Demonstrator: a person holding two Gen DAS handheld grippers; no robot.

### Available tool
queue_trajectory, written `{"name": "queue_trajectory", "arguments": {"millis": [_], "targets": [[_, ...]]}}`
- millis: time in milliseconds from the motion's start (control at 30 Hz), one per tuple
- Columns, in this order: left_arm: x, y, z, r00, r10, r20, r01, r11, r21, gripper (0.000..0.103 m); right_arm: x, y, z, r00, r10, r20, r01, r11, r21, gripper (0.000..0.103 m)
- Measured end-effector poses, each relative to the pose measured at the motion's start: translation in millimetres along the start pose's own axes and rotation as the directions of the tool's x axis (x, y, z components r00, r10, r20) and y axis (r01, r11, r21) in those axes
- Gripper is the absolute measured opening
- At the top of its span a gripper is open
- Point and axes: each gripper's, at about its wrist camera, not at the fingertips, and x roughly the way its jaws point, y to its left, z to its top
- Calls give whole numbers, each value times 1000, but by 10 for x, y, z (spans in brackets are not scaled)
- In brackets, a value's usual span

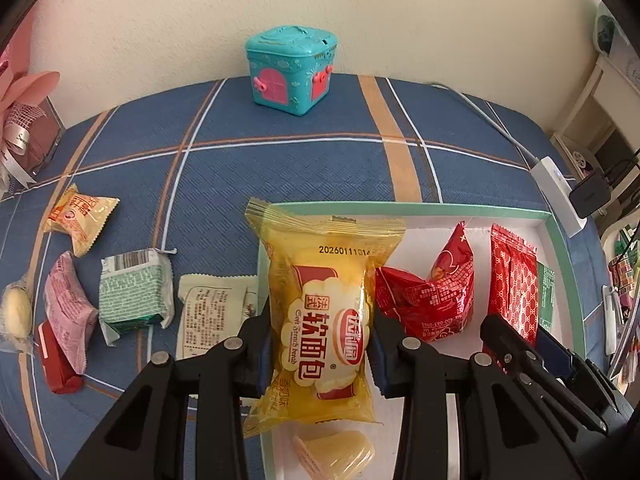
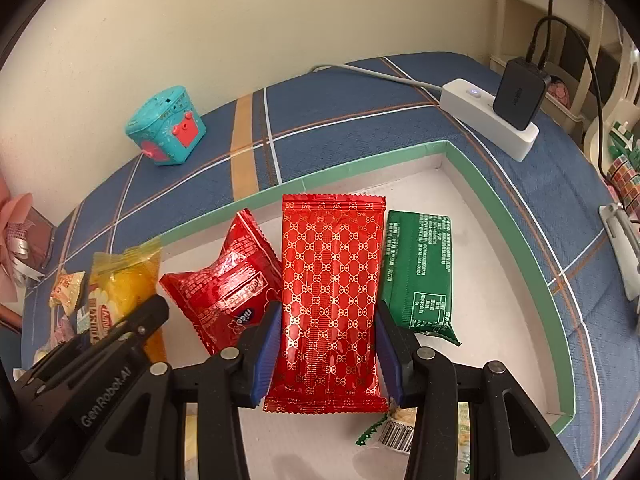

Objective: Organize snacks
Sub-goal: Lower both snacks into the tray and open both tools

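My left gripper squeezed the yellow bread pack over the tray's left edge, while my right gripper squeezed the red patterned pack inside the tray.

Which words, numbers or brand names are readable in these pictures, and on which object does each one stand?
"20260111614" (last digits unsure): yellow bread packet, printed near its top.
"Soft French bread" and "软面包": same packet, front label.
"GenRobot.AI": left gripper arm, seen from the right wrist.
"nice": red foil pouch, upside down.
Fine print on the green packet, the cream packet and the barcodes: too small.
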Motion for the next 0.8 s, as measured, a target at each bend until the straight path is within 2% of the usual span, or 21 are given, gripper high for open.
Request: {"name": "queue_trajectory", "arguments": {"millis": [267, 400, 600, 800], "targets": [[63, 10, -22, 999, -27, -38, 26, 999, -26, 40, 33, 39, -44, 1000, -21, -7, 21, 1000, -9, 49], [53, 0, -27, 998, -37, -56, 36, 999, -29, 43, 33, 50, -46, 999, -29, -14, 29, 1000, -6, 51], [-55, 104, 12, 997, -53, -57, 50, 997, -59, 60, -17, -10, -21, 999, -39, -12, 39, 999, 28, 65], [-227, 169, 63, 998, -44, -49, 41, 997, -58, 65, -122, 4, 17, 999, -47, -23, 47, 999, 25, 70]]}}
